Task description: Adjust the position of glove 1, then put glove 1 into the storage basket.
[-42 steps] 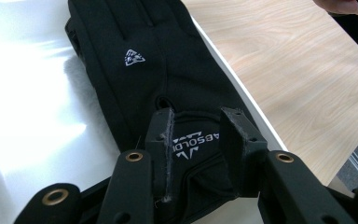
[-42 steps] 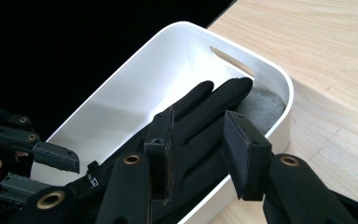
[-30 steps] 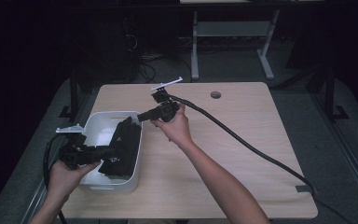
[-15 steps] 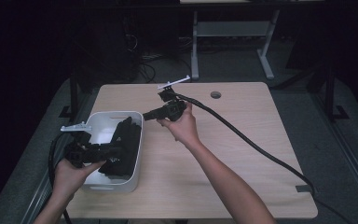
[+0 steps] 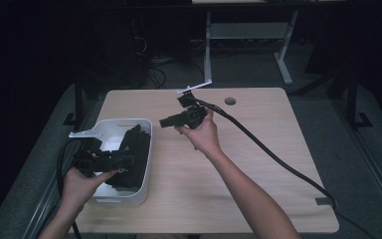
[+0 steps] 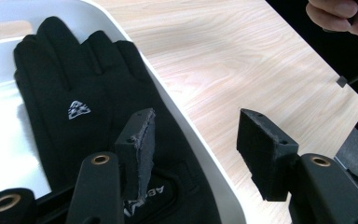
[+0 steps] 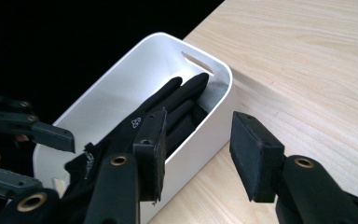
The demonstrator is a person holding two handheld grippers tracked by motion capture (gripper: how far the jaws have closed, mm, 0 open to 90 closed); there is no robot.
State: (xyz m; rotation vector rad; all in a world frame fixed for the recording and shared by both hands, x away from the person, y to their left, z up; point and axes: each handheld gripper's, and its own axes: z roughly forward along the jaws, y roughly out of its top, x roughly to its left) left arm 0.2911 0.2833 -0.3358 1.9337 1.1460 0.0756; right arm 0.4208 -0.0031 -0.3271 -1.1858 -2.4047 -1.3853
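A white bin (image 5: 144, 149) stands on the left of the wooden table (image 5: 238, 199) with black gloves (image 5: 132, 144) lying in it. My left gripper (image 5: 129, 160) hovers over the bin's near half. Its jaws have just been opening and stand open, with no glove between the pads (image 6: 137, 140); a glove (image 6: 74, 102) lies under the left one. My right gripper (image 5: 163, 121) hangs above the table just right of the bin, pointing at it. Its jaws have also been opening and are empty; past them I see the bin (image 7: 121, 84) and a glove (image 7: 168, 107).
A thick black cable (image 5: 278, 159) runs from the right gripper across the table to its right front corner. A round hole (image 5: 230, 101) sits near the table's far edge. A desk frame (image 5: 248, 30) stands on the dark floor behind.
The right gripper has drawn back from the bin's rim, to the right and slightly up. The left gripper has stayed over the bin.
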